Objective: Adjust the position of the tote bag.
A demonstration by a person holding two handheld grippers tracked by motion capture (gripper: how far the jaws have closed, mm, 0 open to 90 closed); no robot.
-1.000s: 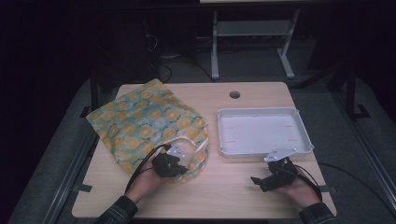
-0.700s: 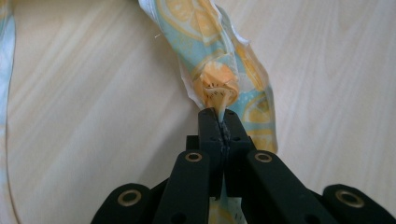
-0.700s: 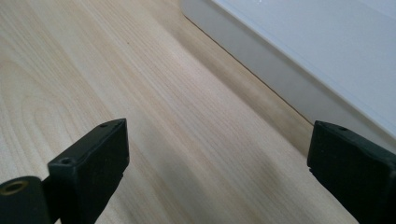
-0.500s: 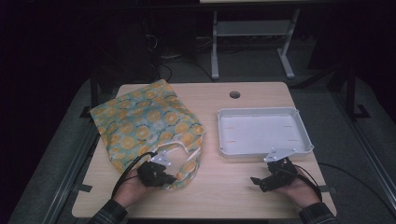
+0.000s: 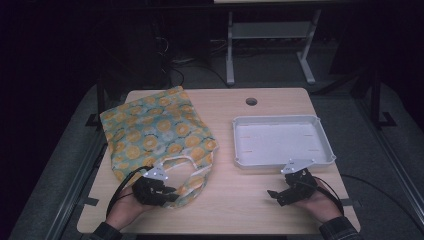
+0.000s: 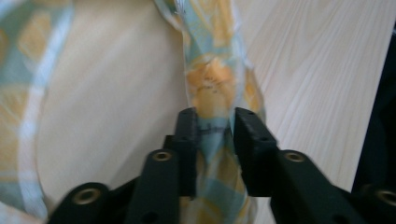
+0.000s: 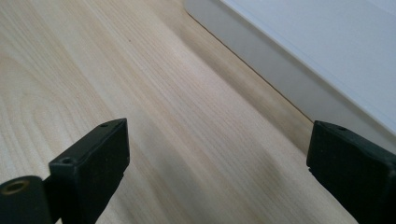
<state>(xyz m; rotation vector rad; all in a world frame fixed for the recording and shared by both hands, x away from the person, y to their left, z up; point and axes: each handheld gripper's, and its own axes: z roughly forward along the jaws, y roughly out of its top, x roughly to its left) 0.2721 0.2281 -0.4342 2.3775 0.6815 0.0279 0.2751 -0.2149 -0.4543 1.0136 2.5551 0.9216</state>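
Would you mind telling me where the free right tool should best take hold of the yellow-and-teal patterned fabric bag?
On the other handle loop of the yellow-and-teal patterned fabric bag, coming from the tray side, low. The left tool already pinches one strap, and that loop is thin enough for the open right tool.

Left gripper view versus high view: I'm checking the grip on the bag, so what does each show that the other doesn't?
The left gripper view alone shows the jaws closed on a bunched strip of the patterned bag, fabric squeezed between them. The high view alone shows the white tray, the right gripper open over bare wood, and the bag's full spread. Both show the left gripper at the bag's near edge on the wooden table.
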